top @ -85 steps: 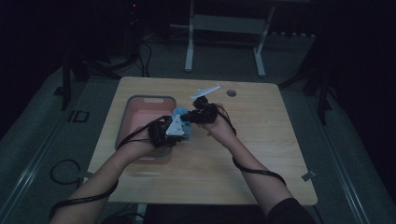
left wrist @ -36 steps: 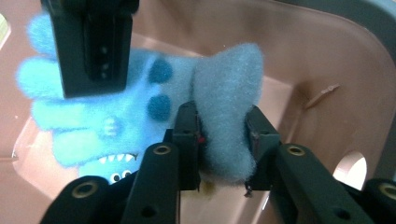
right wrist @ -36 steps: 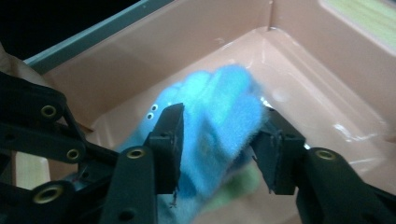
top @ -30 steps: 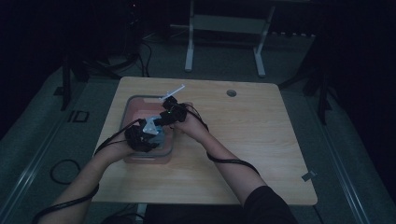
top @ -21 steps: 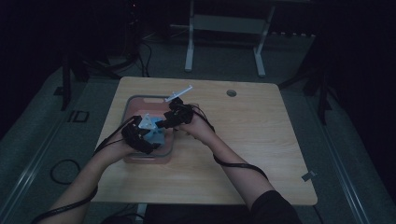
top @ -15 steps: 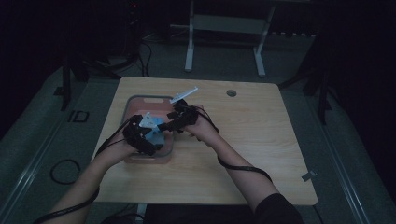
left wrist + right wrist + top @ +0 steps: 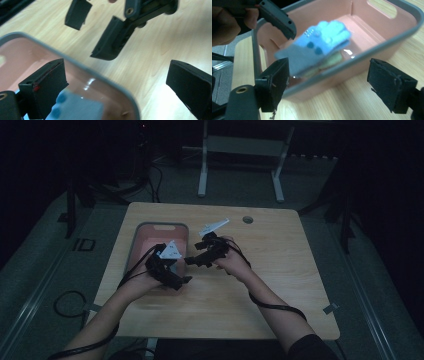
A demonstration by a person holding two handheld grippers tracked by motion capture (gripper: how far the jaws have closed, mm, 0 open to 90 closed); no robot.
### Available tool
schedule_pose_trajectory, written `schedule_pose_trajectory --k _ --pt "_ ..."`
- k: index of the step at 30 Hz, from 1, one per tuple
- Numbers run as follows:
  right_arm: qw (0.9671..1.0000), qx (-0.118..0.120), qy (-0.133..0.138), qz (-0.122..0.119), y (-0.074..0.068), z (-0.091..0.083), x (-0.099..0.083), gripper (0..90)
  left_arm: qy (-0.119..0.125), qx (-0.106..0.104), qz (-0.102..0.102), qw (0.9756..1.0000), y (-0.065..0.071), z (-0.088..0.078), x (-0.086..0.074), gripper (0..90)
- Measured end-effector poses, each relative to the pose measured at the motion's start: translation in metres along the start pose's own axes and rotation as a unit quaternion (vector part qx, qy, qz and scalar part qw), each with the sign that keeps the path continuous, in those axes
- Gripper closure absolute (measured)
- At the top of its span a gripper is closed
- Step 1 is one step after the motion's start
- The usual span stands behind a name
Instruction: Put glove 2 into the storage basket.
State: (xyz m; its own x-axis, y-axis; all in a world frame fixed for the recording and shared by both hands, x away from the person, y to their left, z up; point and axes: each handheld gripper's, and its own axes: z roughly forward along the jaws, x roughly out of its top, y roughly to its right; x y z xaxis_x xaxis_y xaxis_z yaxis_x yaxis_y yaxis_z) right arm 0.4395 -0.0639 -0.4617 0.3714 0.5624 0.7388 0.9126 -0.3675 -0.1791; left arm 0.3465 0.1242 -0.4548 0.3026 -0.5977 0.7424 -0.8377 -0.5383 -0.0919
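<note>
The light-blue knitted glove with grey cuff [image 7: 317,47] lies in the pink plastic bin [image 7: 387,37], ahead of the right tool [image 7: 329,90], jaws just opened, empty. Left gripper view: left tool [image 7: 120,82] likewise wide, empty. Release done; next, withdraw.

Light blue glove [image 7: 317,47] with dark dots, pink bin [image 7: 372,22] grey-rimmed, pale wooden table [image 7: 280,270]

High view: fixed above the person's side, looking forward and down on the whole pale wooden surface [image 7: 280,270], far off. Left tool view: very close, looking across the grey-rimmed pink plastic tub [image 7: 105,75] corner. Right tool view: close, facing into the tub. All three share tub and surface.
</note>
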Motion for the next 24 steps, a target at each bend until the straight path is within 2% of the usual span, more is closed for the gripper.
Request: schedule_pose_trajectory --k 4,8,12,15,19,20,24 --pt "1.0000 -0.007 -0.003 -0.003 0.004 -0.009 -0.008 16.7 0.002 -0.017 0.007 0.9998 0.007 0.009 0.009 3.2" --pt "0.9999 -0.014 0.007 0.007 0.012 -0.020 -0.016 16.4 0.004 -0.029 0.014 0.9995 0.014 0.016 0.015 3.2" --pt "0.9997 -0.022 0.007 0.012 0.018 -0.028 -0.026 16.4 0.003 -0.028 0.023 0.9993 0.018 0.023 0.020 2.9" --pt "0.9996 -0.025 0.006 0.015 0.022 -0.032 -0.032 16.4 0.009 -0.031 0.021 0.9993 0.019 0.026 0.021 2.9" --pt "0.9993 -0.029 0.011 0.023 0.026 -0.039 -0.041 16.4 0.011 -0.047 0.021 0.9986 0.026 0.033 0.024 2.9" --pt "0.9989 -0.035 0.011 0.029 0.028 -0.042 -0.048 16.4 0.011 -0.051 0.024 0.9983 0.028 0.035 0.025 2.9" --pt "0.9987 -0.038 0.008 0.034 0.028 -0.044 -0.054 16.4 0.011 -0.059 0.036 0.9976 0.038 0.041 0.027 3.0"
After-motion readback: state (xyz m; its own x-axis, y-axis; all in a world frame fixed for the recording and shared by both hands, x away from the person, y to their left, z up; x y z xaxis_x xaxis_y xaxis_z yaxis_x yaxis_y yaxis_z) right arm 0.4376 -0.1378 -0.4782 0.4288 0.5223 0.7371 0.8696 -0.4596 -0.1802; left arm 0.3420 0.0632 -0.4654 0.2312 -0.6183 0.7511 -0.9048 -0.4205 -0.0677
